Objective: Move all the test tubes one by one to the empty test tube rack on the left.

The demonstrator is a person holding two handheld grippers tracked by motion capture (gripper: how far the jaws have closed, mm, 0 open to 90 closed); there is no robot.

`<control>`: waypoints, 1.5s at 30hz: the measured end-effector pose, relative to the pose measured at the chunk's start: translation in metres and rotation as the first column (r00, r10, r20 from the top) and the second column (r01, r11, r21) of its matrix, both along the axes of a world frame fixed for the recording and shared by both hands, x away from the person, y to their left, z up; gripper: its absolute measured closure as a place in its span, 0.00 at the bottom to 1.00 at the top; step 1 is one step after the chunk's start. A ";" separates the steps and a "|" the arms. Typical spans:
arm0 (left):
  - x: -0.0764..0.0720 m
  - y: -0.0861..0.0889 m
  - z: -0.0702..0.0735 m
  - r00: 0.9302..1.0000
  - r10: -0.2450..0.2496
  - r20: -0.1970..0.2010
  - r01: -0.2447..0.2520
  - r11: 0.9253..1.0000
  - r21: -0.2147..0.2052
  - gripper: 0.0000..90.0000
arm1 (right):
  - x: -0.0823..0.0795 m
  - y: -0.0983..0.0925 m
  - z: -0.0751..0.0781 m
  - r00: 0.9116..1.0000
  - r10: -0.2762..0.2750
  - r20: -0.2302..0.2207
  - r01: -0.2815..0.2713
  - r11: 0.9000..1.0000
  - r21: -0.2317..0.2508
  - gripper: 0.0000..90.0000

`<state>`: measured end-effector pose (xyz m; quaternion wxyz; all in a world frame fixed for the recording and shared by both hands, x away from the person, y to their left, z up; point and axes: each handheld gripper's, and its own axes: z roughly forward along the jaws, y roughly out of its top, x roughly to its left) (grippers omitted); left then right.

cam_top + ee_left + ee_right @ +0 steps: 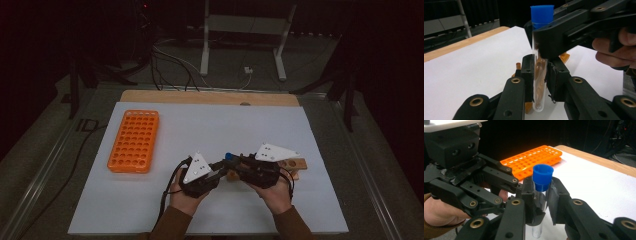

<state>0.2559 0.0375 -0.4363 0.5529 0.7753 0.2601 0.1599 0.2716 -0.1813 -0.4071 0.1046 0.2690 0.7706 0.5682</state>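
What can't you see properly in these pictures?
- Test tube: in the high view it is too small, tucked between the two grippers.
- Tube's bottom: cut off by the lower edge in the right gripper view.
- Wooden rack: mostly covered by the right gripper in the high view.
- Room behind the table: too dark to make out.

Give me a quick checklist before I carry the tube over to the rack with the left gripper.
1. Grip: left gripper shut on tube: ok.
2. Release: right gripper off the tube: cannot tell; it stands between the jaws.
3. Seal: cap on: ok.
4. Pose: tube upright: ok.
5. Target: rack has free holes: ok.
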 end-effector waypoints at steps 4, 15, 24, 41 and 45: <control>0.003 0.006 0.000 1.000 0.021 -0.007 -0.021 1.000 -0.011 0.86 | 0.000 -0.003 0.002 0.999 -0.029 0.016 0.029 1.000 0.003 0.40; 0.004 0.031 0.003 0.996 0.084 0.001 -0.084 0.996 -0.024 0.86 | 0.004 -0.040 0.004 0.976 -0.206 0.064 0.209 0.977 -0.031 0.00; 0.006 0.060 0.005 0.990 0.138 0.007 -0.138 0.990 -0.032 0.86 | 0.005 -0.074 -0.003 0.952 -0.298 0.071 0.301 0.953 -0.038 0.00; 0.012 0.117 0.013 0.962 0.271 0.037 -0.268 0.961 -0.060 0.86 | 0.002 -0.111 -0.007 0.917 -0.395 0.046 0.395 0.919 0.010 0.00; 0.012 0.128 0.012 0.956 0.290 0.035 -0.288 0.956 -0.064 0.86 | 0.001 -0.119 -0.008 0.908 -0.417 0.041 0.416 0.909 0.015 0.00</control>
